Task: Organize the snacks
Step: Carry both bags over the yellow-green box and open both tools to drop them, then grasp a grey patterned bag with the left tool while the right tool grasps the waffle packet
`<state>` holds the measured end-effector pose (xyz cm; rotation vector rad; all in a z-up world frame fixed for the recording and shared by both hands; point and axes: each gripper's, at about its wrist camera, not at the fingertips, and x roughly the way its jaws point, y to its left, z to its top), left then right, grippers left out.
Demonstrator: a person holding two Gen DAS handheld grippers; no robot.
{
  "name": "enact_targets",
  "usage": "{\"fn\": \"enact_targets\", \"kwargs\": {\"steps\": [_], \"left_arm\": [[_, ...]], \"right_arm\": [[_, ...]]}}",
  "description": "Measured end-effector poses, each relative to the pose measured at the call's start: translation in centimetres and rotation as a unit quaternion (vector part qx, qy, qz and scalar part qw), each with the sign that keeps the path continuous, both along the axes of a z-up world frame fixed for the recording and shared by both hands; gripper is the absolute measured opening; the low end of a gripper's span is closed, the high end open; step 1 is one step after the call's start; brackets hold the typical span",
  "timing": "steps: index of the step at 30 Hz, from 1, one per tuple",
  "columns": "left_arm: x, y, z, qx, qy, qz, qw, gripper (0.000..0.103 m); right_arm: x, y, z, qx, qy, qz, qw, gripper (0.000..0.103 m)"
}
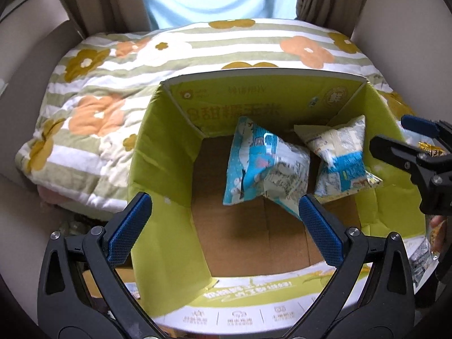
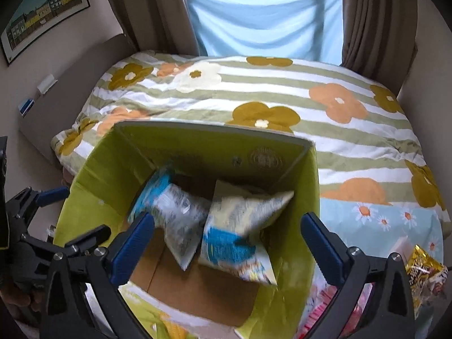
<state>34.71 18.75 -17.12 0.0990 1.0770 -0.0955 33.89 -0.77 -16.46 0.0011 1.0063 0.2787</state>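
I see a lime-green box (image 1: 166,169) with a plain brown cardboard floor, mid-frame. Inside lie a sky-blue and white snack bag (image 1: 262,169) and a cream bag with a blue band (image 1: 339,158). The quilt (image 1: 113,84) behind shows sage and white stripes with orange, mustard and white flowers. My gripper pads (image 1: 130,226) are blue on black arms.

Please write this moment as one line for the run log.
left claw: open, empty | right claw: open, empty | green cardboard box: two blue-and-white snack bags inside
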Motion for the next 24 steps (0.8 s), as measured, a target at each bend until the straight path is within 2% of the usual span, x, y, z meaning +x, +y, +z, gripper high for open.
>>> {"fn": "enact_targets", "kwargs": {"steps": [7,14,20,24], "left_arm": [[-1.6,-0.1,1.0,-0.007,-0.01,0.008,0.9999,0.103],[-2.8,-0.7,2.5,0.003,-0.019,0.005,0.9998,0.103],[-3.8,-1.9,3.7,-0.018,-0.036,-0.018,0.999,0.103],[-4.7,-4.3,4.5,-0.019,-0.049,-0.041,0.9977,0.103]], "right_arm": [[-1.8,-0.3,0.9,0.002,0.011,0.004,1.0,0.103],[-3.5,-0.9,2.9,0.007,-0.012,-0.003,1.0,0.103],[-5.3,-3.0,3.9,0.012,-0.02,-0.044,0.999,0.103],[-6.7,-5.9,4.3,0.048,-0.007,-0.073,0.996,0.103]]}}
